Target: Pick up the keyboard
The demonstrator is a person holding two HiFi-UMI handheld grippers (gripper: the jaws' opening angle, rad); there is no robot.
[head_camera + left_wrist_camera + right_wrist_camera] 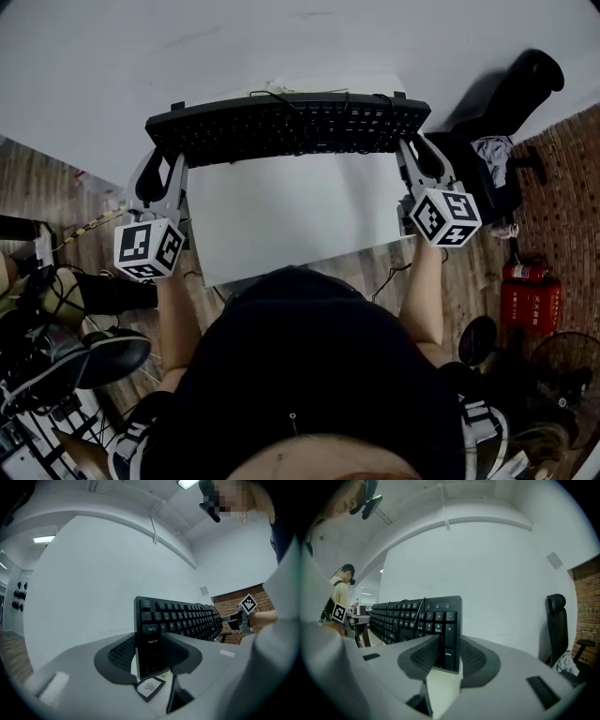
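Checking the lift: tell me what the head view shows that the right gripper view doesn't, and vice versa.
Head view only: the white table under the keyboard, a red fire extinguisher. Right gripper view only: a close look at the jaws of the right gripper pressed on the number-pad end; a second person far off. Both: the keyboard, the left gripper, a black chair.

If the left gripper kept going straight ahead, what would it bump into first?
The left gripper is clamped on the keyboard, whose end sits between its jaws. Beyond that, the plain white wall looks first in line, though how far off is unclear.
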